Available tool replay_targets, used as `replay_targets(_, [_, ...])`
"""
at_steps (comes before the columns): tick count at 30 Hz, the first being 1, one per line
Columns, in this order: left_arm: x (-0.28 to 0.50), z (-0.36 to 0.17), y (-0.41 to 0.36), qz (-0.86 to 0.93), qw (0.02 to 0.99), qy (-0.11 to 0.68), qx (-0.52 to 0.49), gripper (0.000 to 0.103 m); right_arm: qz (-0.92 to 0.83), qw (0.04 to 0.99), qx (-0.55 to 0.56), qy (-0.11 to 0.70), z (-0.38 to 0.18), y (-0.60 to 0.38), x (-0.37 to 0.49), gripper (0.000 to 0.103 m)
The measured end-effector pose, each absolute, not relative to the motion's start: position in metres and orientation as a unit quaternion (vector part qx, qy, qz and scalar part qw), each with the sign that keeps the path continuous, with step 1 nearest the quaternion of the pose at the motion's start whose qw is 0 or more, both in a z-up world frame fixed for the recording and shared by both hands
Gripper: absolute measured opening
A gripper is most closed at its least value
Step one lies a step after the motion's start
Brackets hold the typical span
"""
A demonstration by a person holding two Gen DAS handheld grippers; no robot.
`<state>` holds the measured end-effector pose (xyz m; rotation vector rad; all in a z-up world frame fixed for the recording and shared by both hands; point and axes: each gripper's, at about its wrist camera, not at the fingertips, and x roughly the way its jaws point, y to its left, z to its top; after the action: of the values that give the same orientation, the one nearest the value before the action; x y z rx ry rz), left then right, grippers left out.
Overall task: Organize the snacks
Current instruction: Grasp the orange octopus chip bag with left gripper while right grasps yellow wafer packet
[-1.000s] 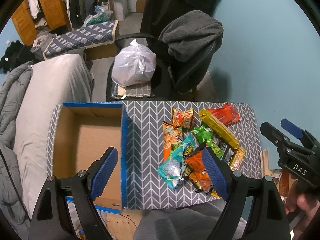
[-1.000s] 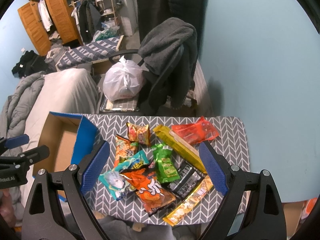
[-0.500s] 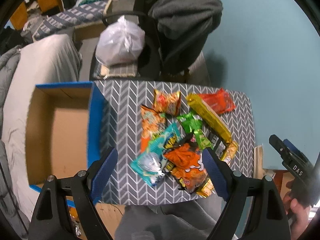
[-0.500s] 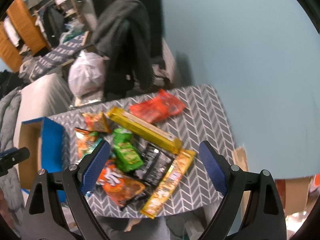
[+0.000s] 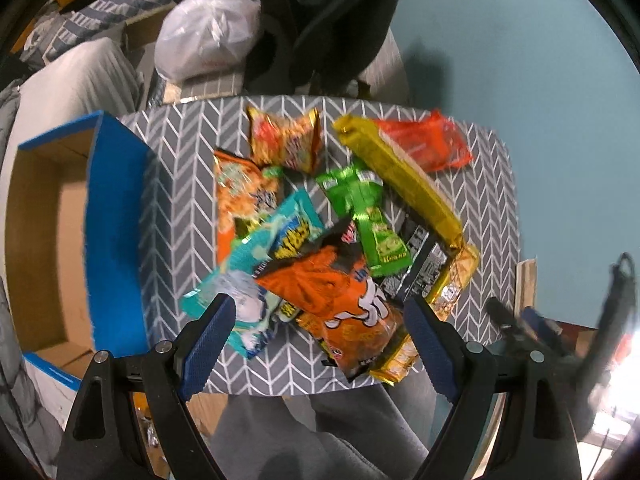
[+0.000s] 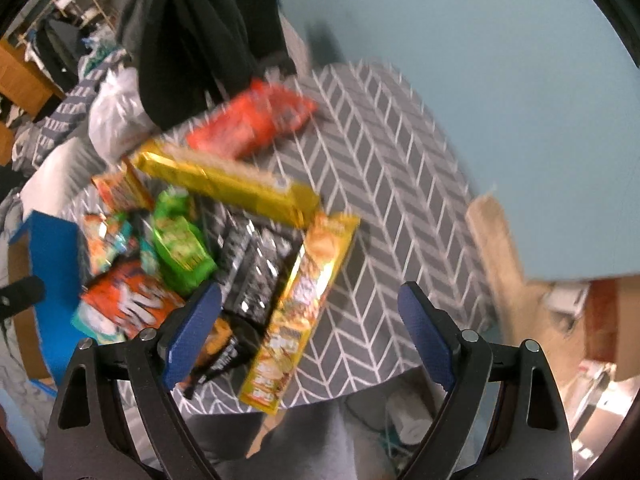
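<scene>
Several snack packs lie piled on a grey chevron table (image 5: pixel 188 200): an orange chip bag (image 5: pixel 344 300), a teal bag (image 5: pixel 260 264), a green pack (image 5: pixel 368 216), a long yellow bar (image 5: pixel 400 176), a red pack (image 5: pixel 424 144) and a black pack (image 6: pixel 256 268). An open blue-edged cardboard box (image 5: pixel 52 240) stands at the left. My left gripper (image 5: pixel 320 344) is open above the orange bag. My right gripper (image 6: pixel 308 332) is open above a yellow-orange pack (image 6: pixel 304 304). Both hold nothing.
A chair with dark clothes (image 5: pixel 336 20) and a white plastic bag (image 5: pixel 208 40) stand behind the table. A bed (image 5: pixel 72 80) is at the left, a blue wall (image 6: pixel 480 60) at the right. The right gripper shows blurred at the left view's edge (image 5: pixel 532 328).
Both grippers have moved right and down toward the snack pile. The box has slid to the left edge of both views. Both stay open.
</scene>
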<state>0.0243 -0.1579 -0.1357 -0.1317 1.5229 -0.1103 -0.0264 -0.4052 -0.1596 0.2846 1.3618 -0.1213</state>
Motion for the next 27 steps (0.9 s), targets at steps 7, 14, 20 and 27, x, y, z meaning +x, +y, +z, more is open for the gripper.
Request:
replay_targets(7, [0.017,-0.164,-0.175,-0.023,0.695,0.714,-0.081,0.087,-0.064,0.737,0.147,0.657,-0.217,-0.404,-0.038,0.089])
replay_targets(14, [0.019,-0.195,-0.188,-0.003,0.670,0.737,-0.085,0.087,-0.053,0.718,0.176,0.671,-0.250,-0.404,-0.041,0.089])
replay_targets(20, [0.019,-0.216,-0.198,0.008,0.657,0.750,-0.082,0.087,-0.034,0.706,0.177,0.685,-0.271,-0.401,-0.042,0.074])
replay_targets(27, [0.018,-0.237,-0.204,0.004,0.643,0.761,-0.093,0.087,-0.019,0.713,0.160,0.683,-0.267,-0.418,-0.033,0.046])
